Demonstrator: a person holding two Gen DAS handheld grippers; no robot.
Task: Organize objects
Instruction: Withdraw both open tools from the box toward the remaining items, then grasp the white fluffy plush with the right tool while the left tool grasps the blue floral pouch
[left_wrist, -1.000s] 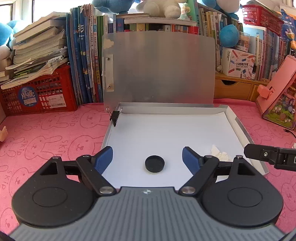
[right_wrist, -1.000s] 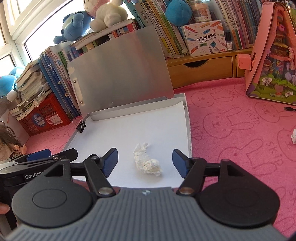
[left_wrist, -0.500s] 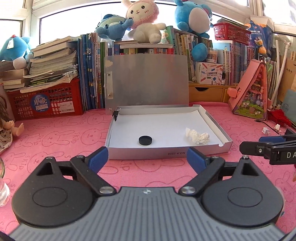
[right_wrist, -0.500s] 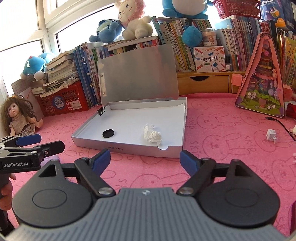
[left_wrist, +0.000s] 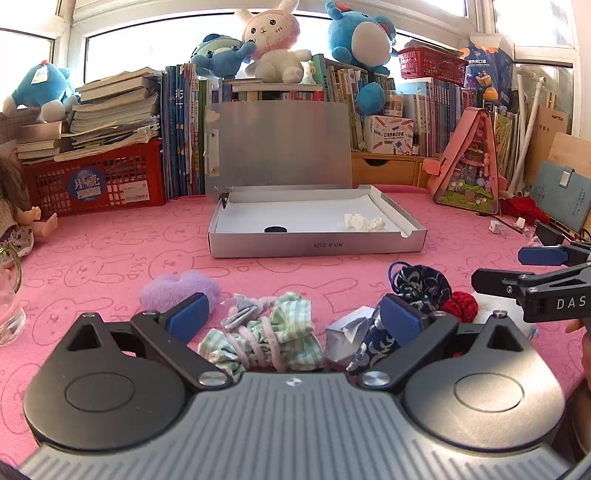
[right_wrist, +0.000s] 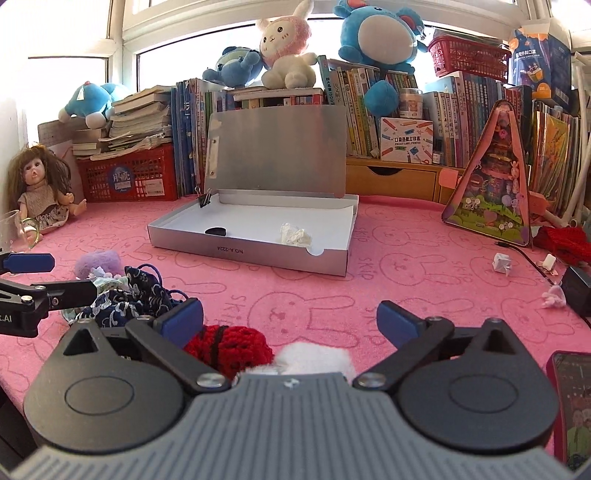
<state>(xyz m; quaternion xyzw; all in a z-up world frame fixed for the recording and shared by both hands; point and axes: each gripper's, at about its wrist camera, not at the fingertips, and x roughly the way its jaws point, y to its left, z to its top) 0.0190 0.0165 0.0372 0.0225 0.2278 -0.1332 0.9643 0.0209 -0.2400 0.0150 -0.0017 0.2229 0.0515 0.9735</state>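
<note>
Pink bunny mat (left_wrist: 110, 258), bookshelf (right_wrist: 406, 122) behind

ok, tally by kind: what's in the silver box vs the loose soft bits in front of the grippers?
In the silver box:
black disc: 1
crumpled white paper: 1
Loose on the pink mat:
purple fluffy piece: 1
green checked scrunchie: 1
navy patterned pouch: 1
red knitted piece: 1
Total: 6

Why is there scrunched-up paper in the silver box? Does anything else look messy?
Yes. A crumpled white paper wad lies inside the open silver box beside a black round cap, looking like rubbish. In front of the box, a green checked scrunchie and a navy patterned pouch lie jumbled on the pink mat.
</note>
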